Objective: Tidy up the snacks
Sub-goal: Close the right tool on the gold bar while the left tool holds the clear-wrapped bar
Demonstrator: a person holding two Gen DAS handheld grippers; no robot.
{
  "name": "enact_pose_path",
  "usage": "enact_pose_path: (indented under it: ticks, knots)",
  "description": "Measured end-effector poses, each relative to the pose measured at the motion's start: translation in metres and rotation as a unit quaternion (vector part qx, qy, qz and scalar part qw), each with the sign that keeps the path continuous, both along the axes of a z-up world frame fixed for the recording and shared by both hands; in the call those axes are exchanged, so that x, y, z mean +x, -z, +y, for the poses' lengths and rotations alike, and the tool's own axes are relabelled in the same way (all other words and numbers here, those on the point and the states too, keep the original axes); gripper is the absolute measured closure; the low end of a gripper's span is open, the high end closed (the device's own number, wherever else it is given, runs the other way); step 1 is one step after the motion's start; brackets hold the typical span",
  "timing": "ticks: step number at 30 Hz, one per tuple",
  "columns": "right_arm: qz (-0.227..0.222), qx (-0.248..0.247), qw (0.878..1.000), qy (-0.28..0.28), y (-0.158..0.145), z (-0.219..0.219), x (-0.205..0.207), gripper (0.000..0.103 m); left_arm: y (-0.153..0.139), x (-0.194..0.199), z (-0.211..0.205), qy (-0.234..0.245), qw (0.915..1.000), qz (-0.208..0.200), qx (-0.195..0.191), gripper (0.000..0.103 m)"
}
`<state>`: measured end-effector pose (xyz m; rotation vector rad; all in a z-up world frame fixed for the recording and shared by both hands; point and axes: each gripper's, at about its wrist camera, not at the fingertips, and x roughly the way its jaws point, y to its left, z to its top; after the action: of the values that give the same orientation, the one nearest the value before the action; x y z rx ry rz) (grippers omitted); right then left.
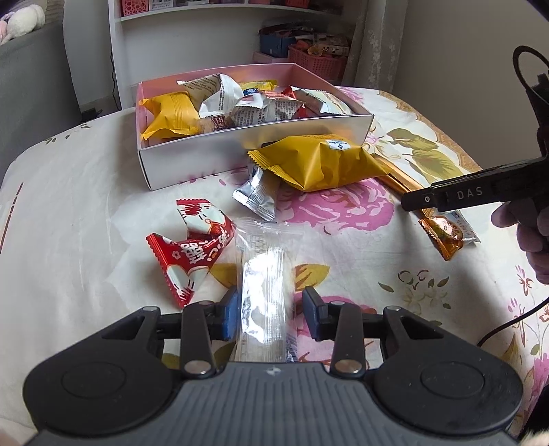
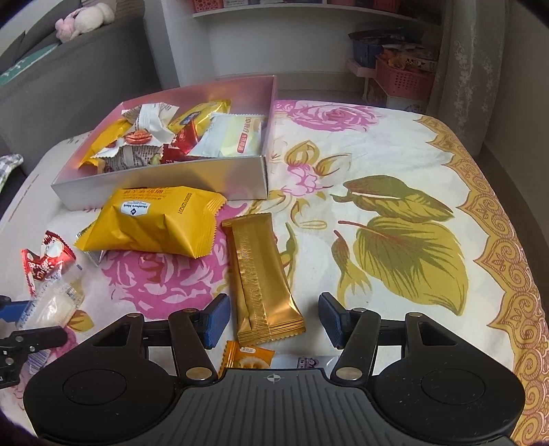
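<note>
A shallow silver box with a pink inside, also in the right wrist view, holds several wrapped snacks. My left gripper is open, its pads on either side of a clear-wrapped snack lying on the floral cloth. A red and white snack lies just left of it. A big yellow pack lies against the box front, over a silver sachet. My right gripper is open around the near end of a gold bar. A small orange snack lies under it.
The floral cloth covers a table with a rounded edge at the right. A grey sofa stands at the left, white shelves and a pink basket behind. A cable trails at the right.
</note>
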<state>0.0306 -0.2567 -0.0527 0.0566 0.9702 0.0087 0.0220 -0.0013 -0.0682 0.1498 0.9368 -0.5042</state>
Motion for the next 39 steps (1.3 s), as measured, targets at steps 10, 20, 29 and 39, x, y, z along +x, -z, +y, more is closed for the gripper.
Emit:
enact_pose_path:
  ticks: [10,20,29,39]
  knots:
    - [-0.018,-0.014,0.999,-0.024,0.0,0.019,0.012,0.069,-0.001,0.001,0.002,-0.003,1.0,0.007,-0.005,0.081]
    - [0.013,-0.008,1.0,-0.014,-0.007,0.024,0.012,0.075,-0.011,0.001,0.009,-0.007,0.9996,0.019,-0.021,0.085]
    - [0.042,0.04,0.998,0.028,-0.02,0.011,0.004,0.075,-0.021,0.003,0.015,-0.021,0.9981,0.038,-0.045,0.085]
    - [0.022,0.073,0.997,0.027,-0.048,0.007,-0.01,0.076,-0.035,0.001,0.02,-0.024,0.997,0.032,-0.067,0.086]
